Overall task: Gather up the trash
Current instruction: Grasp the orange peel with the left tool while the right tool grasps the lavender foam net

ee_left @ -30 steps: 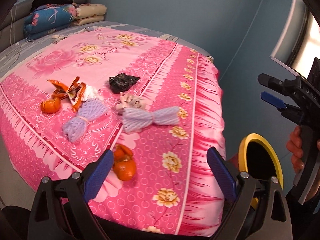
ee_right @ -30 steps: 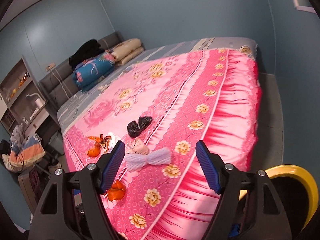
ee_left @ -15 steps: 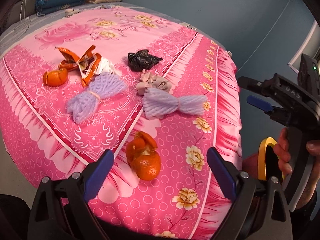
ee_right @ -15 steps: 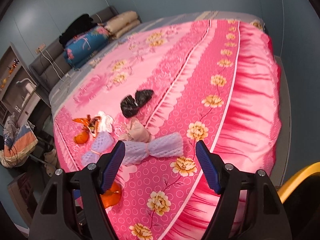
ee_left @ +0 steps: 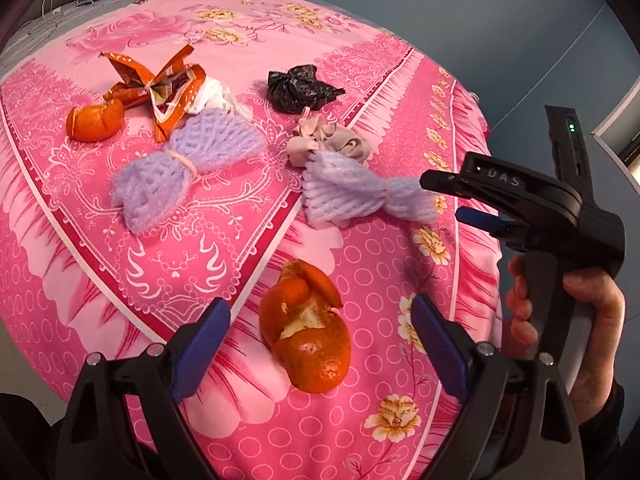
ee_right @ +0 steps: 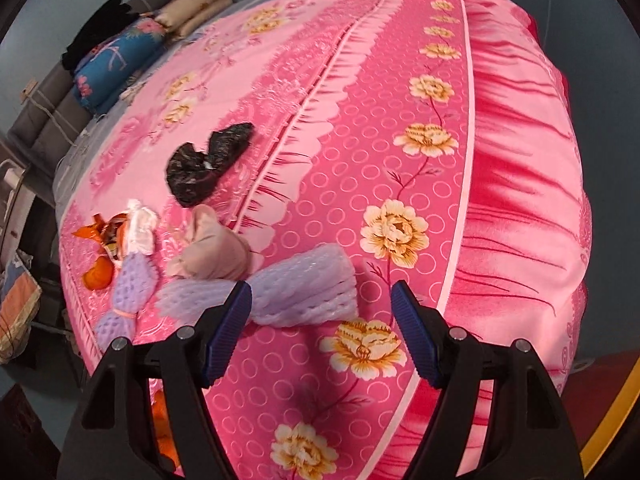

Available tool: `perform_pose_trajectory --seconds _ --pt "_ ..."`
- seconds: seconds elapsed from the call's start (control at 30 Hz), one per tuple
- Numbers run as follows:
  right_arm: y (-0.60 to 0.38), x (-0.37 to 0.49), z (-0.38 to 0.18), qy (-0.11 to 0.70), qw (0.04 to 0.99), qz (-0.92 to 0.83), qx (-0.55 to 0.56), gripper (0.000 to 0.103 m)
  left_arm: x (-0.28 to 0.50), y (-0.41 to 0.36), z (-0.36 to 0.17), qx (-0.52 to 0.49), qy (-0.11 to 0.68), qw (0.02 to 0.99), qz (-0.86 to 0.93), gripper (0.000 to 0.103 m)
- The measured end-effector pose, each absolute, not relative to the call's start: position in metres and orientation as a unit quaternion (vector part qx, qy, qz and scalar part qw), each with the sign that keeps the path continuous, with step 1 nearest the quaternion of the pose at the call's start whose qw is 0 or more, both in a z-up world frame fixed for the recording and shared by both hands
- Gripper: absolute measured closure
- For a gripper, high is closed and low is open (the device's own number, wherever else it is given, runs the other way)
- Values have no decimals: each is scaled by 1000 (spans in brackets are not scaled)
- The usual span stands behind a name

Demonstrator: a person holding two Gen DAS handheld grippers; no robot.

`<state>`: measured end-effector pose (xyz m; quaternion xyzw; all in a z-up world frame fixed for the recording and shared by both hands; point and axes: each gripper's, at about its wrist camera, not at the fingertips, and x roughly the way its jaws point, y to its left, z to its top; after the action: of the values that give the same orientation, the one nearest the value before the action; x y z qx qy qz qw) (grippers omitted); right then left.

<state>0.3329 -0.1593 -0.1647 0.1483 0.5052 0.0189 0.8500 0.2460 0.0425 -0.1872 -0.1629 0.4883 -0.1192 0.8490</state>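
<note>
Trash lies on a pink flowered bedspread (ee_left: 248, 48). My left gripper (ee_left: 320, 344) is open with an orange peel (ee_left: 308, 332) between its fingers, just ahead. My right gripper (ee_right: 320, 316) is open, close above a purple foam net (ee_right: 280, 292), also in the left wrist view (ee_left: 360, 196). A second foam net (ee_left: 184, 164), a beige wad (ee_left: 332, 144), a black bag (ee_left: 300, 88), an orange wrapper (ee_left: 156, 84), a white wad (ee_left: 212, 96) and another peel (ee_left: 94, 120) lie further back. The right gripper shows in the left wrist view (ee_left: 468, 204).
Folded blankets (ee_right: 116, 52) and pillows (ee_right: 196, 4) sit at the bed's head. A yellow-rimmed bin (ee_right: 612, 420) stands on the floor by the bed's right edge. Shelves and clutter (ee_right: 16, 296) are at the far left. The bed edge drops off at right.
Both grippers have moved forward and down toward the bed. The orange peel now sits between my left fingers and the foam net lies just ahead of my right fingers.
</note>
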Motion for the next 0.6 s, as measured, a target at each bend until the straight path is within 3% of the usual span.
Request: perform_pose_trajectory --seconds 0.1,0.3,0.4,0.47,0.6 --pt "-160 339 -174 510 846 12 155 34 250 43 -193 -170 494 843 -125 19" --pt "-154 344 -182 512 845 14 152 42 257 40 -200 -169 497 841 -130 36" --pt "-152 345 -185 515 844 13 152 48 258 36 -202 -160 497 843 -132 47" --pt "-149 343 -187 515 844 10 148 49 258 34 -202 -152 495 845 -135 61" --pt "-144 342 -192 515 846 8 140 56 257 30 -202 -142 491 848 -138 71"
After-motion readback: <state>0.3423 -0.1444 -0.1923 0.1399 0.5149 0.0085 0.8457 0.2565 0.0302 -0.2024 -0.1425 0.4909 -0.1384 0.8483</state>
